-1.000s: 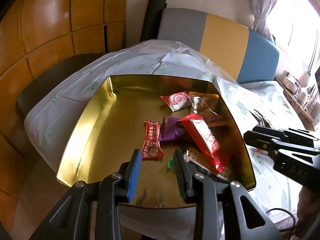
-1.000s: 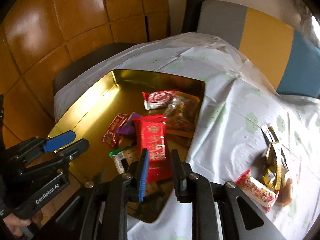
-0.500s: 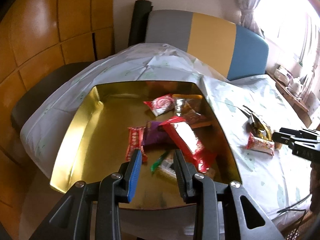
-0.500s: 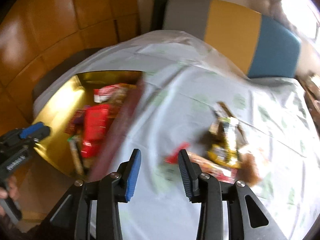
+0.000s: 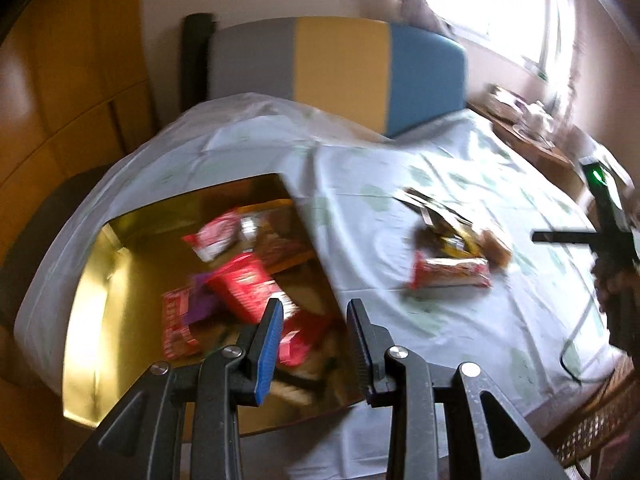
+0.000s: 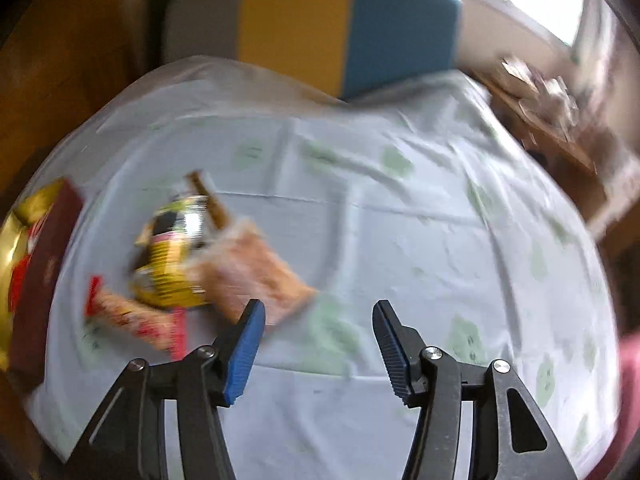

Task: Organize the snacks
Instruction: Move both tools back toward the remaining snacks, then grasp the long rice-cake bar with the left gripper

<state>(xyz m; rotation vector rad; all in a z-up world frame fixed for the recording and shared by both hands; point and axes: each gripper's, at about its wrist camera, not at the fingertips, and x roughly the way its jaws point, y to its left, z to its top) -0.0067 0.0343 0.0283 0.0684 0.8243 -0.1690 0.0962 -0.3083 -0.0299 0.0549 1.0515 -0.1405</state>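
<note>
The right gripper (image 6: 318, 332) hangs with fingers spread wide over the tablecloth (image 6: 400, 216), empty — a blurred heap of snacks (image 6: 192, 268) just to its left. The left gripper (image 5: 314, 332), fingers narrowly apart and empty, hovers above the gold tin (image 5: 96, 320), which seems to hold several red packets (image 5: 244, 288).

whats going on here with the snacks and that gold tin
A person with a gripper in each hand is sorting snacks into a gold tin on a clothed table. Several packets, including a red packet, already lie in the tin. A small pile remains on the cloth: a yellow packet, a tan packet and a red-ended one. The right gripper is open near the pile, holding nothing. The left gripper is open and empty over the tin.
</note>
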